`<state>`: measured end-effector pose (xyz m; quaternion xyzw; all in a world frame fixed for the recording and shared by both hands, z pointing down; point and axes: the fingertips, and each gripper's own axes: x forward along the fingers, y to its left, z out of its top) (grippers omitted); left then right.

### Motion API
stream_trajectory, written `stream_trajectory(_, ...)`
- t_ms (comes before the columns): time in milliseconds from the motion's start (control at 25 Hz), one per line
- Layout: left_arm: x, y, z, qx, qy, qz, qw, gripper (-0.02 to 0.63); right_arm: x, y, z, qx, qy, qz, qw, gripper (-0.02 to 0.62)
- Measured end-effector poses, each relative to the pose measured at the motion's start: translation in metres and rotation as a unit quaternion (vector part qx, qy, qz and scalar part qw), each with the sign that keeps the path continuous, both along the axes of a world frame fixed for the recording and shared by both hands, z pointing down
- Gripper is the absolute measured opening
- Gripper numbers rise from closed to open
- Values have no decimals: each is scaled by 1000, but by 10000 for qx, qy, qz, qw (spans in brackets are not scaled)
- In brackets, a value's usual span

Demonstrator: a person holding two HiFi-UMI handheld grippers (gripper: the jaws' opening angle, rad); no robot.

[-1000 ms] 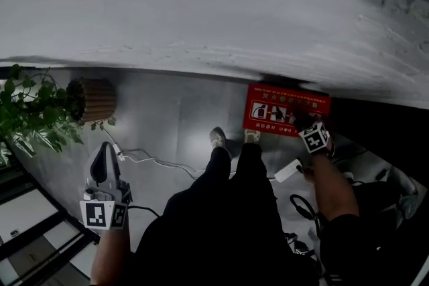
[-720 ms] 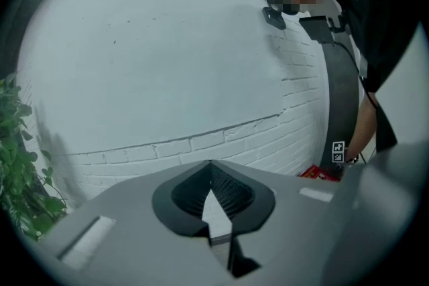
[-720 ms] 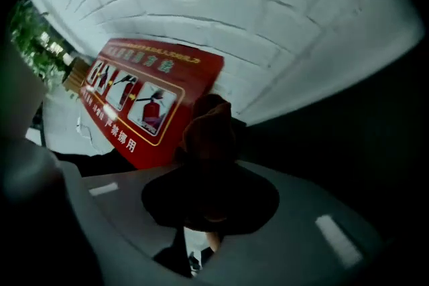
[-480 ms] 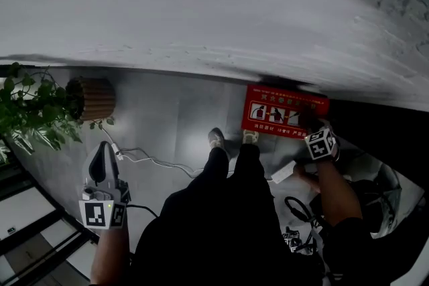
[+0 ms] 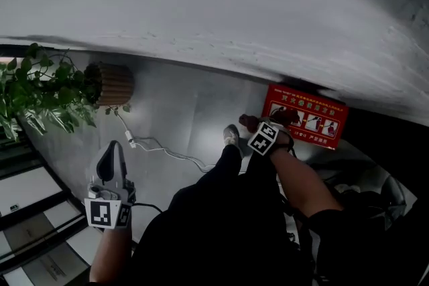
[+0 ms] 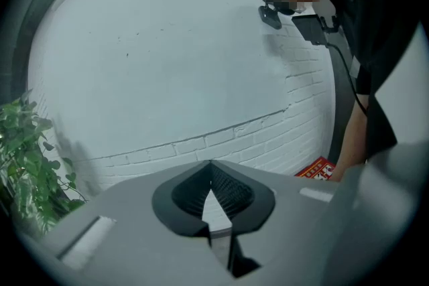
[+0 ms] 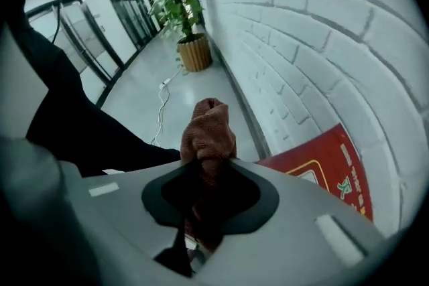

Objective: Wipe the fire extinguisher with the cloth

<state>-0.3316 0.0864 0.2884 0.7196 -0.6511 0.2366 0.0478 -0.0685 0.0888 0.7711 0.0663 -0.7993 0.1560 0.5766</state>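
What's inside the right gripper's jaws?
A bunched brown cloth, its end poking out past the jaws. Its lower part is hidden between them.

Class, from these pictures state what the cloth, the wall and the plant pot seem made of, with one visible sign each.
Cloth: probably terry or microfibre, matte reddish-brown; nubbly pile, soft bunched folds.
Wall: brick painted matte white; mortar joints show.
Plant pot: perhaps wooden slats, tan; vertical ribs, too small to be sure.

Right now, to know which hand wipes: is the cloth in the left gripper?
No, the left gripper has its jaws meeting at the tips on nothing, while the brown cloth sits clamped in the right gripper.
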Motion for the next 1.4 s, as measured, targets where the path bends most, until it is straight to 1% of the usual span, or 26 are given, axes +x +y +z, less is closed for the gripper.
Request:
stream_trajectory(120,1,-5,-1,66,73,16,10000,0,33,1,-5,163,-96,331,9993,74)
stream_trajectory(280,23,-18,15,4,174,385,9991,0,108,10,-9,415,53,612,9972,74)
stream_trajectory(320,28,-23,18,-17,202,490,9986,0,132,11,-11,466,135,792,9957,74)
stream_trajectory(360,33,-28,20,-20,240,580,9980,0,159,11,-12,503,239,1089,9925,72)
stream_trajectory(400,36,-34,22,-10,279,653,9975,0,190,9,-13,528,360,1524,9862,72)
stream_trajectory(440,38,-38,23,6,310,710,9970,0,224,8,-14,543,492,2077,9754,72)
stream_trajectory(480,39,-42,25,16,334,754,9966,0,262,8,-14,539,649,2670,9600,72)
stream_trajectory(520,39,-46,27,17,356,787,9963,0,301,12,-13,491,873,3210,9418,72)
stream_trajectory(560,38,-48,29,10,377,807,9960,0,340,21,-14,354,1203,3667,9219,72)
stream_trajectory(600,38,-50,32,-1,402,810,9959,0,376,35,-15,92,1584,4076,8993,74)
stream_trajectory(640,37,-52,34,-11,436,799,9959,0,405,52,-16,-275,1881,4479,8737,74)
stream_trajectory(680,37,-53,36,-21,475,783,9958,0,427,69,-19,-587,2060,4836,8487,74)
stream_trajectory(720,37,-54,37,-27,509,777,9957,0,442,79,-24,-694,2134,5060,8328,74)
stream_trajectory(760,39,-56,38,-30,531,783,9955,0,447,77,-28,-593,2072,5110,8321,74)
stream_trajectory(800,40,-57,39,-31,540,799,9953,0,444,64,-32,-316,1939,4977,8448,74)
stream_trajectory(840,41,-58,39,-36,546,817,9952,0,433,44,-37,73,1780,4696,8647,74)
stream_trajectory(880,43,-58,40,-41,552,835,9950,0,414,21,-42,470,1582,4347,8853,74)
stream_trajectory(920,44,-59,39,-39,559,855,9948,0,389,-2,-46,814,1362,4003,9025,74)
stream_trajectory(960,47,-60,38,-29,561,882,9945,0,361,-22,-48,1064,1131,3704,9158,74)
stream_trajectory(1040,51,-62,35,2,548,953,9939,0,296,-52,-51,1248,666,3179,9375,74)
stream_trajectory(1120,55,-63,30,48,526,1037,9932,0,238,-71,-47,1176,341,2714,9547,75)
stream_trajectory(1200,58,-64,23,114,503,1100,9926,0,203,-78,-37,893,260,2526,9631,77)
stream_trajectory(1240,59,-65,21,151,504,1119,9923,0,194,-79,-31,676,299,2568,9636,78)
stream_trajectory(1320,61,-63,18,193,561,1127,9919,0,190,-77,-21,289,426,2825,9579,91)
stream_trajectory(1400,59,-56,21,159,691,1071,9917,0,191,-79,-26,168,412,3073,9506,111)
